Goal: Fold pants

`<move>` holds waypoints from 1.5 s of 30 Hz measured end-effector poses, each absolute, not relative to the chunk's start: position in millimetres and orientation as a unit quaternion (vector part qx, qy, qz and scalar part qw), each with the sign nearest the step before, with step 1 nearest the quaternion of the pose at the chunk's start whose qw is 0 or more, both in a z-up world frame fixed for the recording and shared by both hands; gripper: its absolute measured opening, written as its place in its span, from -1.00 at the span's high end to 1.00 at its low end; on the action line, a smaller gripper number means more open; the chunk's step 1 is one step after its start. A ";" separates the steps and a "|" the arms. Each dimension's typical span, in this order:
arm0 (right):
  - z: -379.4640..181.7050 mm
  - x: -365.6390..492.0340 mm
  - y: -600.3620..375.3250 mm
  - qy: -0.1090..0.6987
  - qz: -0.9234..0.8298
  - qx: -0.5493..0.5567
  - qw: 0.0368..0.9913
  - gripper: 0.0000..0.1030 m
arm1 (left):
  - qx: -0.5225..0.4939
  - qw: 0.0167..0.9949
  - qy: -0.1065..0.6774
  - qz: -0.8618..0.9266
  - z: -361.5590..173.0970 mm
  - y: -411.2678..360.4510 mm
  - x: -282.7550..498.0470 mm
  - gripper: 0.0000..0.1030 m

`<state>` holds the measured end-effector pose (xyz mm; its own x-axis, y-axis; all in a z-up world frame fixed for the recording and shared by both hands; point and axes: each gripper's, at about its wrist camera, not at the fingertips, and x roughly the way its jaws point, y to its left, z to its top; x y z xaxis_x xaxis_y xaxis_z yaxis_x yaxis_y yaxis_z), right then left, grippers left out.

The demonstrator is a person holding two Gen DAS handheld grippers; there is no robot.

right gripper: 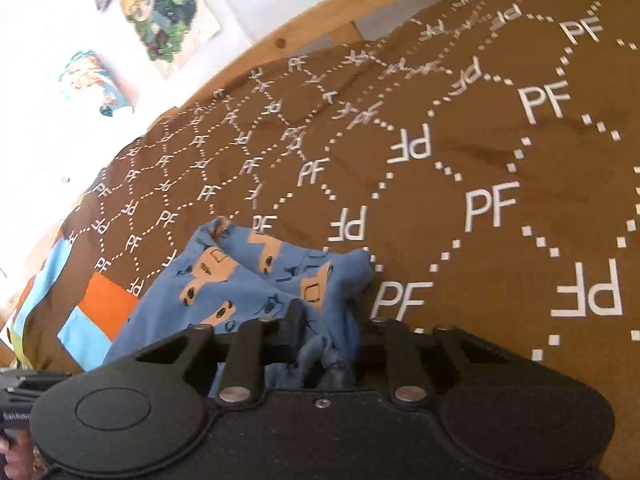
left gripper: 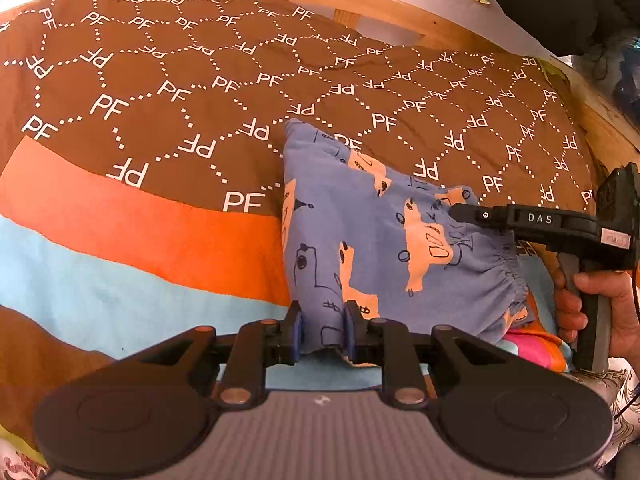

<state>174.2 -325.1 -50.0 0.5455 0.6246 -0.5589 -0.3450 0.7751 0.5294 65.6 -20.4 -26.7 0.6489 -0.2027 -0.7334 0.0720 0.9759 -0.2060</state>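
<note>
Small blue pants (left gripper: 380,240) printed with orange cars lie bunched on a brown bedspread (left gripper: 160,80). At the bottom of the left wrist view, my left gripper (left gripper: 323,332) is shut on the near edge of the cloth, which is pinched between its blue pads. From the right, a hand (left gripper: 600,304) holds my right gripper (left gripper: 456,212), its tip at the gathered waistband (left gripper: 508,276). The right wrist view shows the pants (right gripper: 240,280) crumpled, with a wad of fabric squeezed between the fingers of the right gripper (right gripper: 326,336).
The bedspread (right gripper: 480,160) carries white PF letters, plus orange (left gripper: 140,224) and light blue (left gripper: 120,280) bands. A wooden bed frame (left gripper: 400,12) runs along the far side. A pink and orange cloth (left gripper: 528,344) lies under the pants. Posters (right gripper: 160,8) hang on the wall.
</note>
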 end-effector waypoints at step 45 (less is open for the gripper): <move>34.4 115.9 -277.7 0.245 0.229 -0.036 0.941 0.82 | -0.068 0.922 0.364 -0.111 3.8 -24.5 55.7 0.60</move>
